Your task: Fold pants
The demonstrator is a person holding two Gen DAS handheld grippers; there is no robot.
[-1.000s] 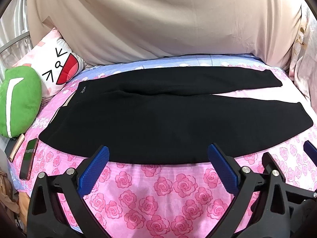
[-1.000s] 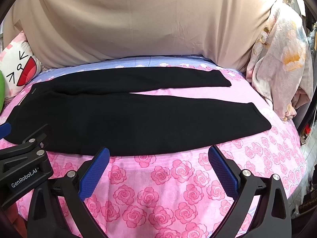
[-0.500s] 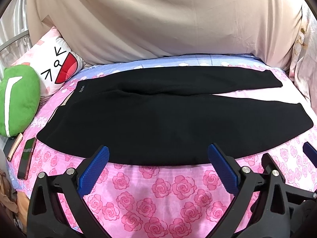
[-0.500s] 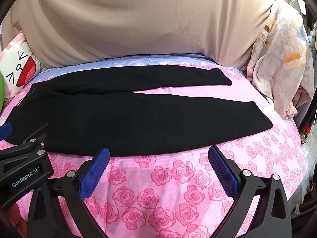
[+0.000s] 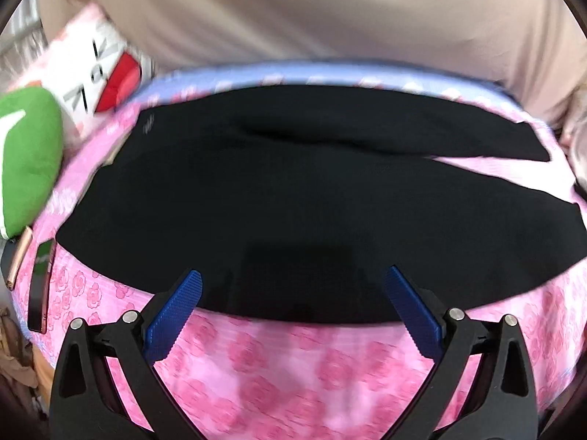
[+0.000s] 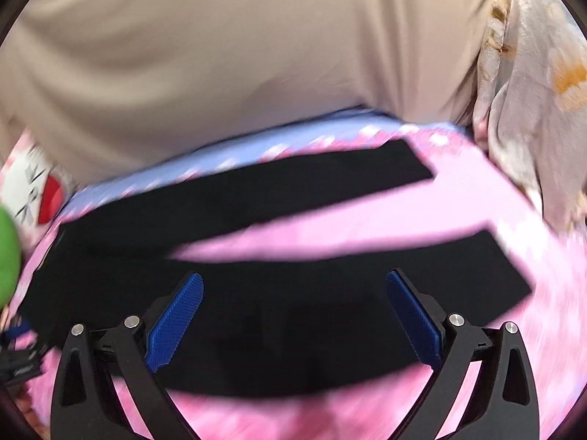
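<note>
Pink rose-print bedsheet [image 5: 293, 377], beige drape [image 6: 220, 55] behind

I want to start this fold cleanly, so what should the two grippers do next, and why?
Probably lower both and pinch the near edge of the black pants: the left gripper and right gripper are open, empty, over that near leg, which lies flat and unfolded.

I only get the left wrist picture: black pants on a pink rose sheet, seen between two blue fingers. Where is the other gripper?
Observer: The right gripper hangs over the near leg of the pants, jaws wide apart, holding nothing.
Visitor: Where do the legs end?
Observer: The near leg's cuff lies flat on the sheet, well apart from the far leg's cuff, with pink showing between them.
Visitor: Anything beyond them?
Observer: A pale flowered cloth hangs at the bed's right side.
</note>
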